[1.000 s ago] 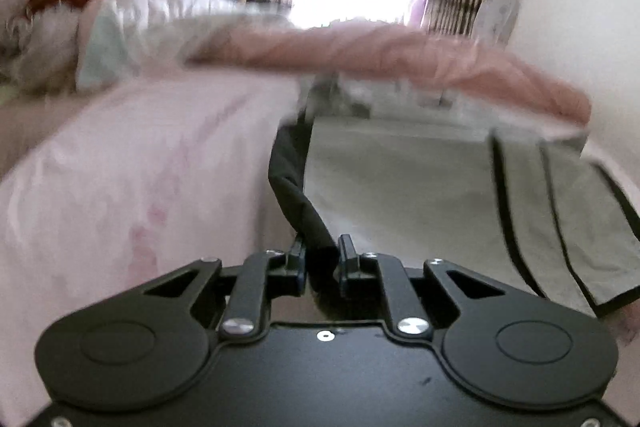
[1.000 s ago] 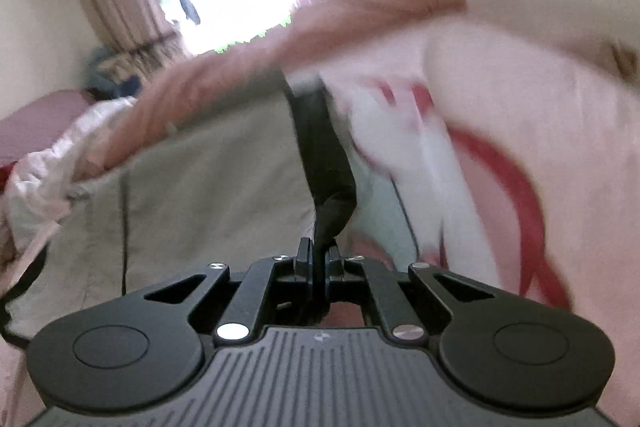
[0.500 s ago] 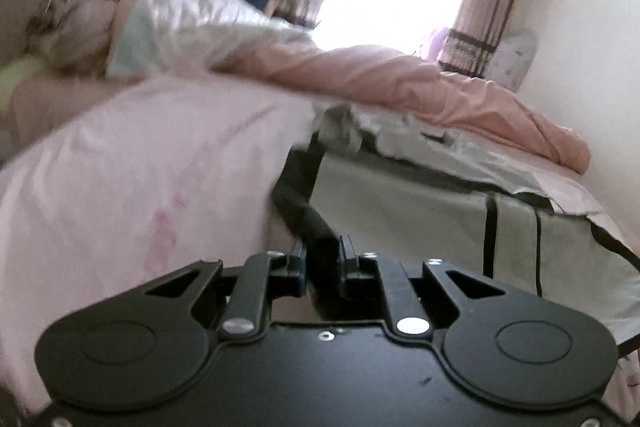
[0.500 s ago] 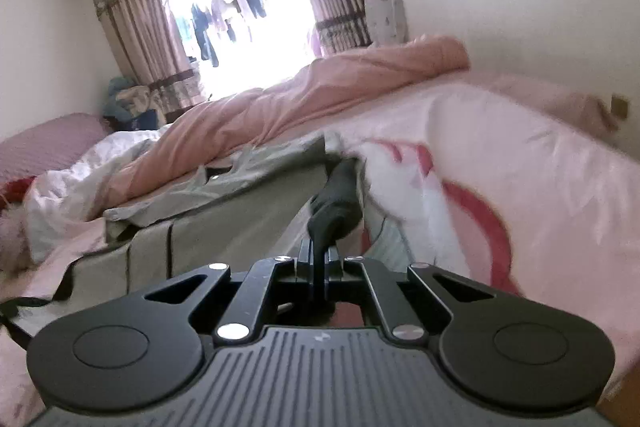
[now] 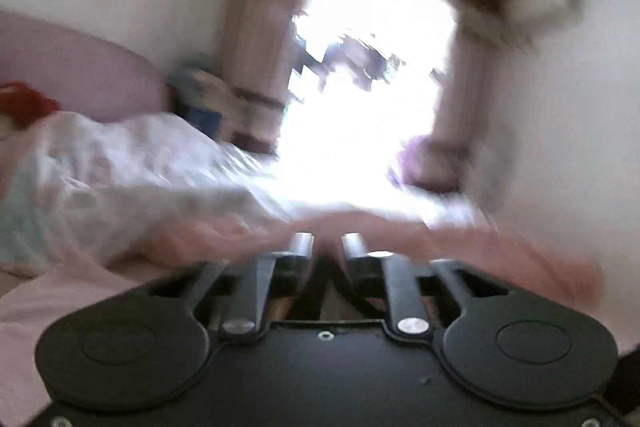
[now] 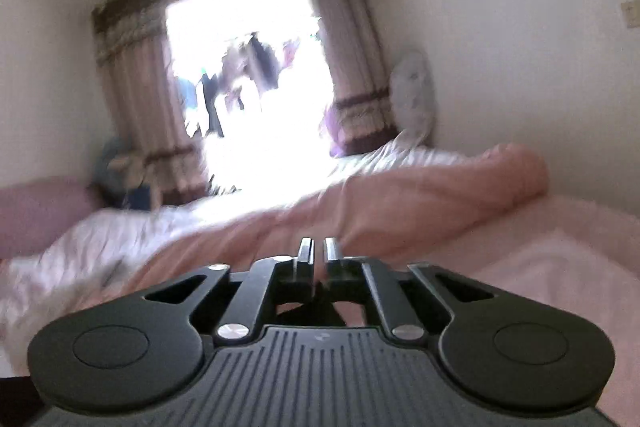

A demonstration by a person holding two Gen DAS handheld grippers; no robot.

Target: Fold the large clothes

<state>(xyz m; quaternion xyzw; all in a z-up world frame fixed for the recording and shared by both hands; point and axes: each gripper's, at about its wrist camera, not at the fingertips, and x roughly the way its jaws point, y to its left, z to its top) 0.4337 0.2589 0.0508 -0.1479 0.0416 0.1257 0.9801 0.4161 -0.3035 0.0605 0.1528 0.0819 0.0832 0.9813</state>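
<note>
Garment (image 6: 310, 309): only dark scrap visible low between right gripper (image 6: 317, 251) fingers, at 6 o'clock of tips; whether pinched, cannot tell. Narrow gap between tips. Left gripper (image 5: 327, 242): fingers apart, nothing seen between tips; view heavily blurred, garment not discernible there. Pink bed (image 6: 560, 267) under both. Rolled pink quilt (image 6: 420, 199) at 12 o'clock. Bright window (image 6: 248, 75) beyond, curtains (image 6: 132, 99) flanking.

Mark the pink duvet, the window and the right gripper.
pink duvet (image 6: 440, 187): right wrist view, top of the rolled bulk.
window (image 6: 256, 115): right wrist view, bright opening between the curtains.
right gripper (image 6: 318, 251): right wrist view, gap midway between the fingertips.
</note>
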